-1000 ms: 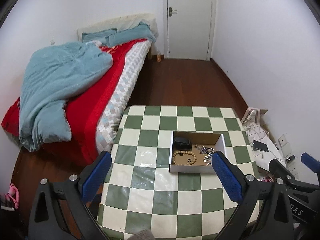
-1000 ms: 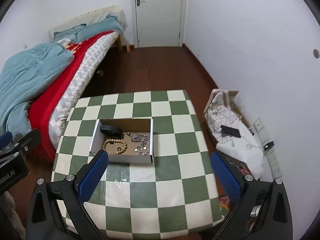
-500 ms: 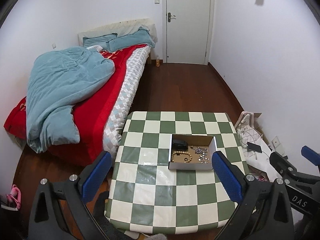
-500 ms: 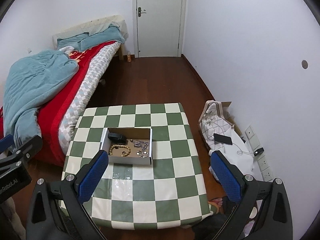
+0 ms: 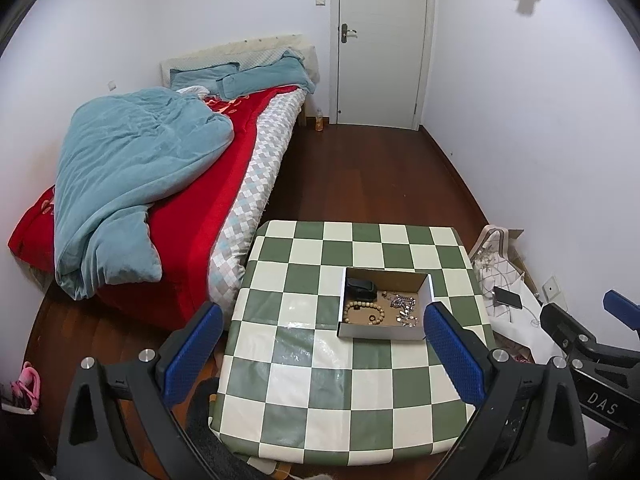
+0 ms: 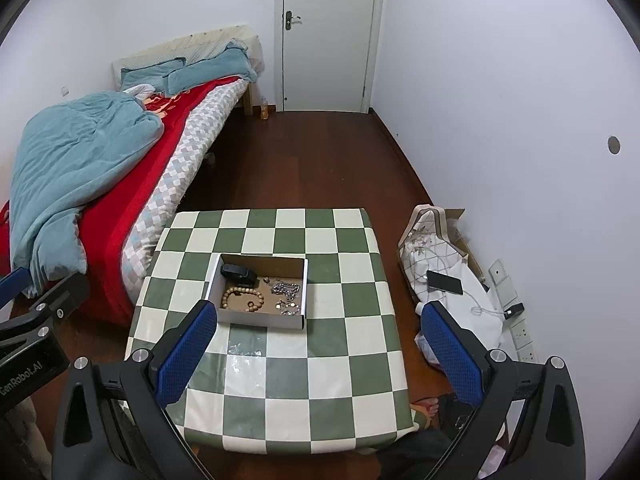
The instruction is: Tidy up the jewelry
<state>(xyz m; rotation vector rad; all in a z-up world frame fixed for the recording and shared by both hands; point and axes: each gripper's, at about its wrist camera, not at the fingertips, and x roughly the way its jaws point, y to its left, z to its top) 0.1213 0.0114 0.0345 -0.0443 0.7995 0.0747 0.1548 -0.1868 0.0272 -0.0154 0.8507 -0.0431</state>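
Observation:
A shallow cardboard box [image 5: 431, 285] [image 6: 264, 320] sits on a green and white checkered table [image 5: 320, 364] [image 6: 320, 364]. Inside it lie a wooden bead bracelet [image 5: 363, 311] [image 6: 242, 298], a black object [image 5: 361, 286] [image 6: 238, 273] and several silver chains and small pieces [image 5: 403, 305] [image 6: 286, 294]. My left gripper [image 5: 320, 350] is open and empty, held high above and short of the table. My right gripper [image 6: 318, 346] is also open and empty, high above the table. Each gripper shows at the edge of the other's view.
A bed [image 5: 168, 184] with a red cover and teal duvet stands left of the table. A white door [image 5: 382, 40] is at the far wall. A phone [image 6: 444, 281] lies on white bags and a cardboard box by the right wall. Dark wood floor surrounds the table.
Both grippers have pulled up and back from the table, so the table and box look smaller and more of the room shows. Both stay open and empty.

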